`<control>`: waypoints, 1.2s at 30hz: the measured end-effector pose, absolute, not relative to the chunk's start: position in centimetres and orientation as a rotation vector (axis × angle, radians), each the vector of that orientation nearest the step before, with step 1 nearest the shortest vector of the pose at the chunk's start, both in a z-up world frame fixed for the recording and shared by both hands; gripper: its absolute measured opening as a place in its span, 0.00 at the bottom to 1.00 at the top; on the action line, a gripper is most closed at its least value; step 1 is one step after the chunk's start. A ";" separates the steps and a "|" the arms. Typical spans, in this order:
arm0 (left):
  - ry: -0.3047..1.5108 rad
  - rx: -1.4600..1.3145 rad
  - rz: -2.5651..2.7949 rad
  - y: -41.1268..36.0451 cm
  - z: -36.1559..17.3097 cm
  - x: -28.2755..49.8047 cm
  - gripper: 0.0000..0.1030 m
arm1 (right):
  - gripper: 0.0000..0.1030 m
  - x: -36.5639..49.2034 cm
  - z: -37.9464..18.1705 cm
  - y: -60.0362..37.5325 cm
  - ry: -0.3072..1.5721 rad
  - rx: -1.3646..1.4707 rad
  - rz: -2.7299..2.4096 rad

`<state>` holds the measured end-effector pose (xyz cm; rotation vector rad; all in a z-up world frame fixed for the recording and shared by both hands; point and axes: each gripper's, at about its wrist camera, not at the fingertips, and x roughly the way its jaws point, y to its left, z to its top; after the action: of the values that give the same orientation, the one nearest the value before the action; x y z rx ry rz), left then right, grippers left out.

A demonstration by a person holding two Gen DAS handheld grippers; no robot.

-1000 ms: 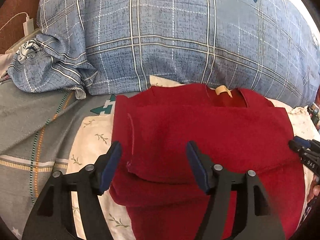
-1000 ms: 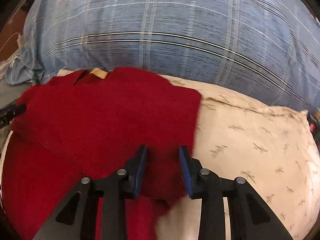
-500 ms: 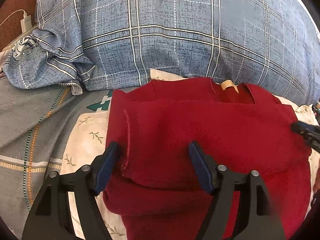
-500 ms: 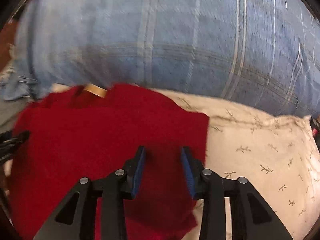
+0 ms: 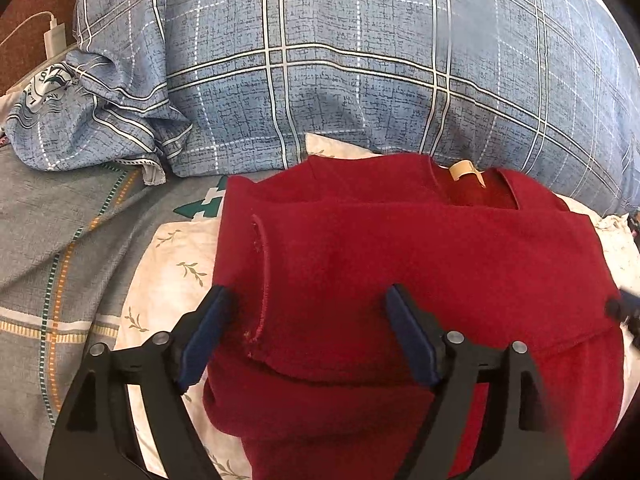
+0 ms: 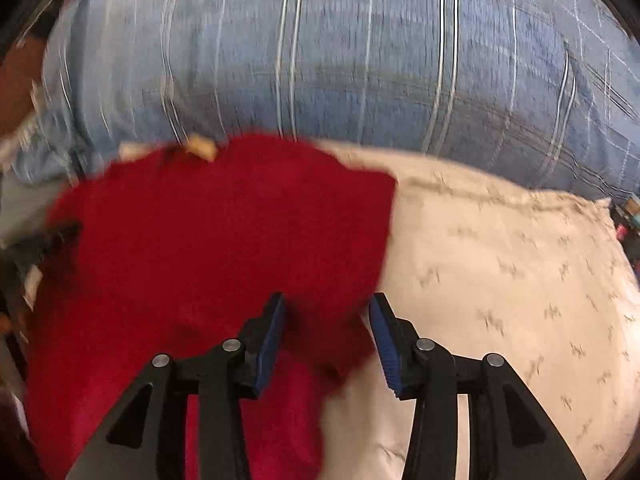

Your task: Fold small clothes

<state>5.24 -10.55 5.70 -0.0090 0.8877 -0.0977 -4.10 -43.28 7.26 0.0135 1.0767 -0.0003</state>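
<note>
The left gripper (image 5: pixel 306 322) is hovering with jaws spread wide and just been opening, over the folded red shirt (image 5: pixel 420 276) lying on the cream pillow (image 5: pixel 168 264). The right gripper (image 6: pixel 326 330), jaws apart and opening too, is straddling the shirt's right edge.

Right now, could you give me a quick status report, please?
Left gripper open, jaws just widened, nothing gripped. Right gripper open, just widened over the red top. Top lies folded on the pillow. Nothing in the way.
</note>
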 end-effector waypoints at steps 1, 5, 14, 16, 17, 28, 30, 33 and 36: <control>0.887 -0.008 -0.098 -10.5 5.7 5.2 0.79 | 0.44 -4.2 6.7 -43.4 1.081 0.016 0.000; 0.879 0.009 -0.084 -10.4 6.3 4.0 0.78 | 0.47 -4.9 8.2 -44.5 1.062 0.099 -0.002; 0.886 0.011 -0.094 -9.4 7.6 0.9 0.78 | 0.57 -7.1 9.7 -45.3 1.031 0.172 -0.001; 0.880 0.015 -0.089 -9.2 7.9 -0.1 0.78 | 0.61 -7.3 9.2 -44.9 1.049 0.154 0.000; 0.879 0.015 -0.090 -9.1 8.0 -0.3 0.78 | 0.64 -7.1 8.5 -44.7 1.072 0.138 0.007; 0.893 -0.003 -0.108 -8.0 8.4 -4.8 0.78 | 0.64 -11.1 10.5 -45.1 1.033 0.118 0.065; 0.896 -0.003 -0.116 -7.8 8.4 -6.0 0.78 | 0.64 -12.6 11.0 -45.3 1.036 0.131 0.089; 0.912 -0.002 -0.136 -7.4 8.3 -7.9 0.78 | 0.65 -14.7 11.0 -45.1 1.055 0.155 0.126; 0.936 -0.001 -0.163 -6.8 7.7 -9.8 0.78 | 0.65 -16.3 10.2 -44.4 1.077 0.163 0.154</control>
<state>-9.80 -6.81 7.70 -0.0007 0.9356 -0.1633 -16.28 -44.44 10.24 0.1632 1.0775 0.1540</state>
